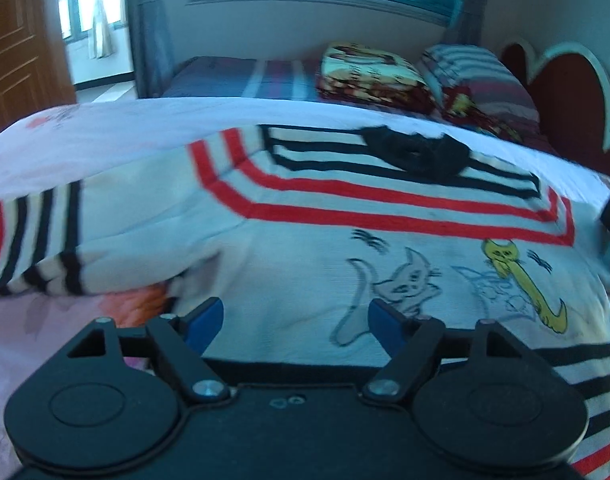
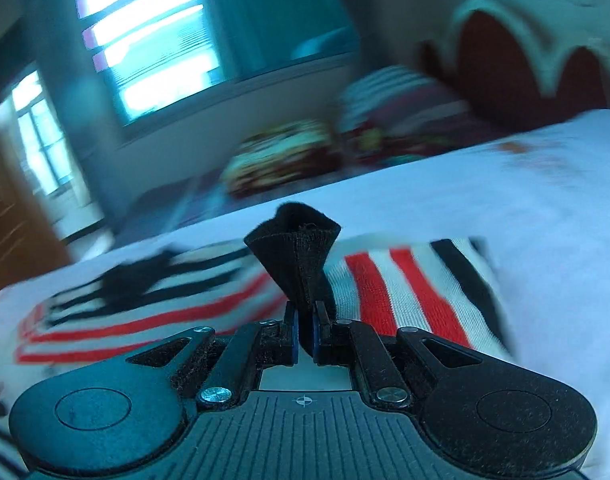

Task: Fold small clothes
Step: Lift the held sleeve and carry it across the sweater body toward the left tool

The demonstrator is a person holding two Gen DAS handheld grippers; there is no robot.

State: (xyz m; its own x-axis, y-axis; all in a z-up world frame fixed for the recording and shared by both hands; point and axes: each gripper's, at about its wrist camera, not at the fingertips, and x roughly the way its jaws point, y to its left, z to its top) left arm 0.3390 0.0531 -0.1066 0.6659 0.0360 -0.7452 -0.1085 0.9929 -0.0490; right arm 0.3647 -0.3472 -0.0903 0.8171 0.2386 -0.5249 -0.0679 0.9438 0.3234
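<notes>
1. Left tongs (image 1: 295, 322) hang released above the lower front of the white knitted child's jumper with red and black stripes and cat drawings (image 1: 305, 272); nothing lies between the blue pads (image 1: 203, 322).
2. Spread flat on the pale pink floral bed sheet (image 1: 105, 128), the jumper runs its long axis away from these tongs, black collar (image 1: 415, 156) at the far end. One striped sleeve (image 1: 33, 248) lies out to the left side, near the left tongs and apart from them.
3. Right tongs (image 2: 303, 338) are clenched on a black knitted cuff (image 2: 295, 248), which stands up pinched and flared above the pads. The striped sleeve it belongs to (image 2: 409, 284) lies just behind and to the right.
4. My judgement: the right hand carries this sleeve inward over the body, toward the collar side seen at the left of its view; the left hand is nearer the other sleeve.
5. Count: one jumper, two sleeves, two tongs, and two folded patterned blankets (image 1: 373, 72) at the far end of the bed.
</notes>
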